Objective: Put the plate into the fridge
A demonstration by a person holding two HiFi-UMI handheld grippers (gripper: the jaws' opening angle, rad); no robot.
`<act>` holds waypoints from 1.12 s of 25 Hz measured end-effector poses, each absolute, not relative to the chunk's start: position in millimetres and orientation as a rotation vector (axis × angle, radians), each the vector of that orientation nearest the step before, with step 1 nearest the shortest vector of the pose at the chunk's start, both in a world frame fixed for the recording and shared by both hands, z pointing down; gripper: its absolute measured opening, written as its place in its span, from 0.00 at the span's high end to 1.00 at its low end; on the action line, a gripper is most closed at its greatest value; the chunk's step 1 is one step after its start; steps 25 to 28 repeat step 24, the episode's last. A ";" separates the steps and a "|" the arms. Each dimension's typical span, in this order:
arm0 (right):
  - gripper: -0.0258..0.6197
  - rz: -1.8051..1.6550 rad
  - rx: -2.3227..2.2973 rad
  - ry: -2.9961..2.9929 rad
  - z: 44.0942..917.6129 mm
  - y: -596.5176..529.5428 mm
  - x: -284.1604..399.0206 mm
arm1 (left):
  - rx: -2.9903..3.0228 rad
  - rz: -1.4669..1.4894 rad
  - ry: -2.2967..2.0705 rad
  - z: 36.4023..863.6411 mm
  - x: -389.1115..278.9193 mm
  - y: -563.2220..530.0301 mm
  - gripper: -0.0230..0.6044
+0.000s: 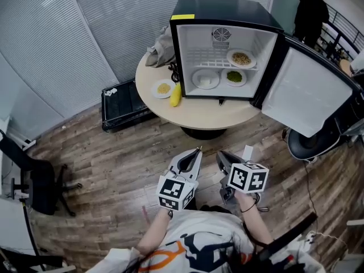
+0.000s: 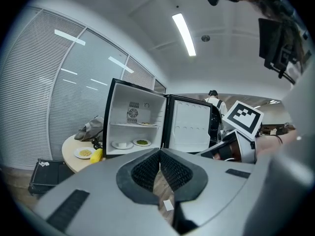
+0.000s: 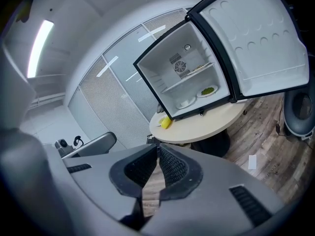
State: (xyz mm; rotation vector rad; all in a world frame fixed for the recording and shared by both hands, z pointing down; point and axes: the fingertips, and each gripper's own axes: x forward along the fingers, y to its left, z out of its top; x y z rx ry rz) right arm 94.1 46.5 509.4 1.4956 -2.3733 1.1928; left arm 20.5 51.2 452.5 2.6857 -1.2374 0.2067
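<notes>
Round bench (image 1: 216, 115): open fridge (image 1: 227, 10) holds three plates (image 1: 206, 79), fourth plate (image 1: 163, 88) beside it; left claw (image 1: 197, 151), right claw (image 1: 221, 154) closed, empty, far from fridge; loading or finished.

- Two grippers – left gripper (image 1: 197, 150), right gripper (image 1: 219, 153).
- One fridge (image 1: 227, 7), one table (image 1: 216, 114), both ahead of them.
- Four plates (image 1: 205, 79) (image 1: 234, 77) (image 1: 241, 58) (image 1: 164, 88) – three in the fridge, one outside.
- One yellow item (image 1: 176, 95).

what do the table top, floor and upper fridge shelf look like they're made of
Table top: pale beige, smooth and matte, probably laminate or painted board.
Floor: brown planks with visible grain and seams, wood or wood-look laminate.
Fridge shelf: thin white bars in a grid, likely coated metal wire.
</notes>
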 end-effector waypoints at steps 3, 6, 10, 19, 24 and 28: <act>0.92 1.184 1.496 -2.369 508.3 48.6 94.0 | 2.687 0.209 -1.238 451.0 20.0 54.0 0.95; 0.92 1.169 1.497 -2.365 506.2 48.5 96.1 | 2.684 0.204 -1.244 448.5 20.2 54.4 0.94; 0.92 1.177 1.481 -2.367 510.8 47.9 96.4 | 2.688 0.202 -1.248 447.5 21.3 52.6 0.95; 0.92 1.179 1.495 -2.357 513.4 45.8 105.4 | 2.695 0.221 -1.238 448.8 28.6 53.0 0.95; 0.91 1.178 1.486 -2.360 515.9 36.1 105.8 | 2.690 0.230 -1.250 450.4 27.8 44.8 0.95; 0.91 1.178 1.486 -2.360 515.9 36.1 105.8 | 2.690 0.230 -1.250 450.4 27.8 44.8 0.95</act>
